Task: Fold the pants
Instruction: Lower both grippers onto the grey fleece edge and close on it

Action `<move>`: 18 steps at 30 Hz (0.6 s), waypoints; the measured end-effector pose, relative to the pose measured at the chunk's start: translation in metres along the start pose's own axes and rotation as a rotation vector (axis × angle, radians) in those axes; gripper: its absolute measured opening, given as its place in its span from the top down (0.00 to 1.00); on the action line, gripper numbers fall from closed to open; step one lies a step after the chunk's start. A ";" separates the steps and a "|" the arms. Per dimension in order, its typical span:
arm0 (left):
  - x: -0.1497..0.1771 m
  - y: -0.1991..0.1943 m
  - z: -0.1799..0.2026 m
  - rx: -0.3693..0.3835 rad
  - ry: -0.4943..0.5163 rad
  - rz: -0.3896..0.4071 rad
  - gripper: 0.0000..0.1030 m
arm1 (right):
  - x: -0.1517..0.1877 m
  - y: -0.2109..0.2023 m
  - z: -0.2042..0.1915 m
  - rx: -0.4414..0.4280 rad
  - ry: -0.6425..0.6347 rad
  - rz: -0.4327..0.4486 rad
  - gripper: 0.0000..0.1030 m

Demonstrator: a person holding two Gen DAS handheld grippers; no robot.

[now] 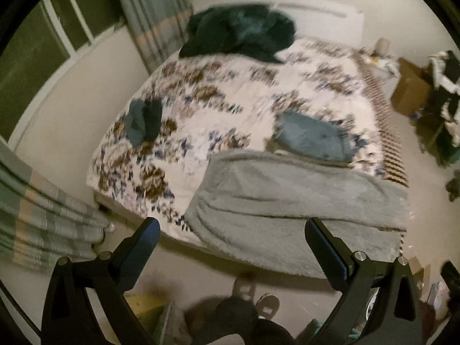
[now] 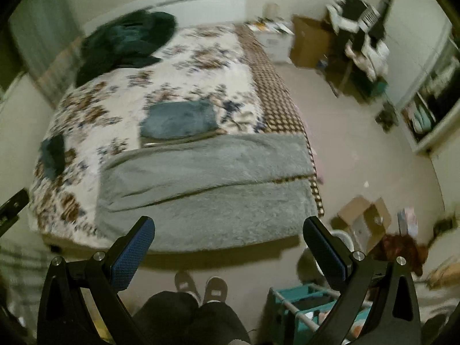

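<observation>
Both hand-held grippers wide open, empty.

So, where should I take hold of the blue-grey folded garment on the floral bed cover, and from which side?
Grip the blue-grey folded garment at its near edge, coming from the foot of the bed over the grey fluffy blanket. It lies flat, and that edge faces both open grippers.
</observation>
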State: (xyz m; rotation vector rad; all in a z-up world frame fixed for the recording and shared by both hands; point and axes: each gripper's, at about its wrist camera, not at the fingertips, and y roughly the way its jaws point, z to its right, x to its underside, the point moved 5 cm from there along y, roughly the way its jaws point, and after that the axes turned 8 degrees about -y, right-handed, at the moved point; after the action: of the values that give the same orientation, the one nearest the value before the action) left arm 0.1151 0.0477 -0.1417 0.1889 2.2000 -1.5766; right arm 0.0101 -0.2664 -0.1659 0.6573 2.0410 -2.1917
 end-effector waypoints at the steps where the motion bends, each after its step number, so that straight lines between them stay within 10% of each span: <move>1: -0.002 0.020 0.006 0.019 -0.021 -0.051 0.00 | -0.007 0.017 0.006 -0.005 0.027 -0.019 0.00; 8: -0.027 0.156 0.044 0.054 -0.145 -0.367 0.00 | -0.054 0.164 0.046 -0.052 0.285 -0.174 0.00; 18: -0.143 0.354 0.105 0.036 -0.341 -0.505 0.00 | -0.114 0.413 0.076 -0.023 0.604 -0.400 0.00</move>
State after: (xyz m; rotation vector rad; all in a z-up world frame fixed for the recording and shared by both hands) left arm 0.3947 0.0915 -0.4191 -0.6277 2.0388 -1.7391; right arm 0.2342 -0.4132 -0.5095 1.1020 2.6822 -2.3745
